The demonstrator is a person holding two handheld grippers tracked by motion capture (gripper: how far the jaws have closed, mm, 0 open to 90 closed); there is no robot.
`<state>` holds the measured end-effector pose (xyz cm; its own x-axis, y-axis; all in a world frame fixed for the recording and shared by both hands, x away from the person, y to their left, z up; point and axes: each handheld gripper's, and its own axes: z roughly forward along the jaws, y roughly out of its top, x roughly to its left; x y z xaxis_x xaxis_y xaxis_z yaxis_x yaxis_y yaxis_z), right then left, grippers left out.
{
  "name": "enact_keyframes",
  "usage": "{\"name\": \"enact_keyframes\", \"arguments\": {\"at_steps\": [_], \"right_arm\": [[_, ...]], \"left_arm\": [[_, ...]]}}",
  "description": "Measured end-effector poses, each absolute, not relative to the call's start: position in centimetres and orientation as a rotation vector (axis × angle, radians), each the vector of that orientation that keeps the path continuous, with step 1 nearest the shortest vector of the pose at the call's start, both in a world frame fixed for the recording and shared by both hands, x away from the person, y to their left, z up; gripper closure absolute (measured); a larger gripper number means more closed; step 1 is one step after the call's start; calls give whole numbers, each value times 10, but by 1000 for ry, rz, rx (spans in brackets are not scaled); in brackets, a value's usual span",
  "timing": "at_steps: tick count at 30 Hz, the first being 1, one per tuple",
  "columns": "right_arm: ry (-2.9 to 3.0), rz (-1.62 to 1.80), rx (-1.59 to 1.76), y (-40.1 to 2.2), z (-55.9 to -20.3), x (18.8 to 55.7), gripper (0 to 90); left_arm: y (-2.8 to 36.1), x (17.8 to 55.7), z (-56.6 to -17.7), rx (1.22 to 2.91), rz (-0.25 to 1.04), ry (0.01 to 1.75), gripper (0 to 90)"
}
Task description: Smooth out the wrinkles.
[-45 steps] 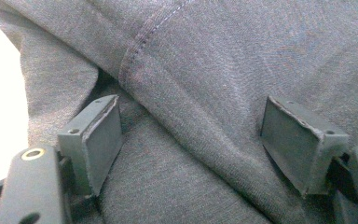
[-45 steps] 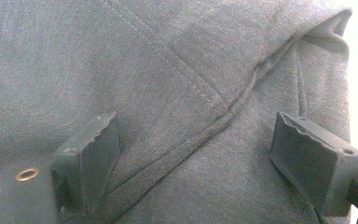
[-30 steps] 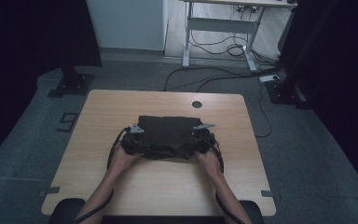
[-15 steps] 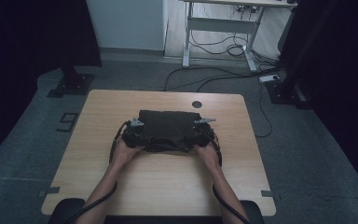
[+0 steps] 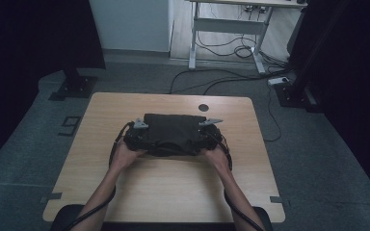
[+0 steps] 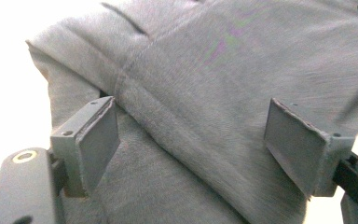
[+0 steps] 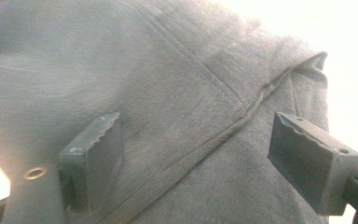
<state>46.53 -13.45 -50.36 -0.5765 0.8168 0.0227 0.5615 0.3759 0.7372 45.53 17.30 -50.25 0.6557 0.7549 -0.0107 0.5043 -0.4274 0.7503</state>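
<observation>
Here we have a dark folded cloth mid-desk, the left gripper and right gripper at its ends, jaws apart. We should close both evenly on the seams before lifting.

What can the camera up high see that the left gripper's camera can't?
The high view takes in the whole wooden table, the person's hands, both grippers at the ends of the dark folded cloth, the floor and cables. The left gripper view gives the close-up: the cloth's grey weave and stitched seam between its wide-apart jaws. Both show the cloth and the left gripper.
</observation>
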Motion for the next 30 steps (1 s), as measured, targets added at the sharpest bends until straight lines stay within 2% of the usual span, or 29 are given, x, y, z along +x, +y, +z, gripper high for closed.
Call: {"name": "enact_keyframes", "arguments": {"at_steps": [7,18,21,30], "right_arm": [[2317,1055,1164,-145,-487,451,134],[2338,1085,1041,-160,-462,416,6],[2343,1068,1022,-169,-460,403,0],[2310,1066,1069,-194,-468,379,0]], "left_arm": [[183,436,-482,2087,418,930,147],[205,397,-463,2109,492,898,108],[214,388,-463,2118,509,911,67],[235,360,-482,2118,502,961,28]]}}
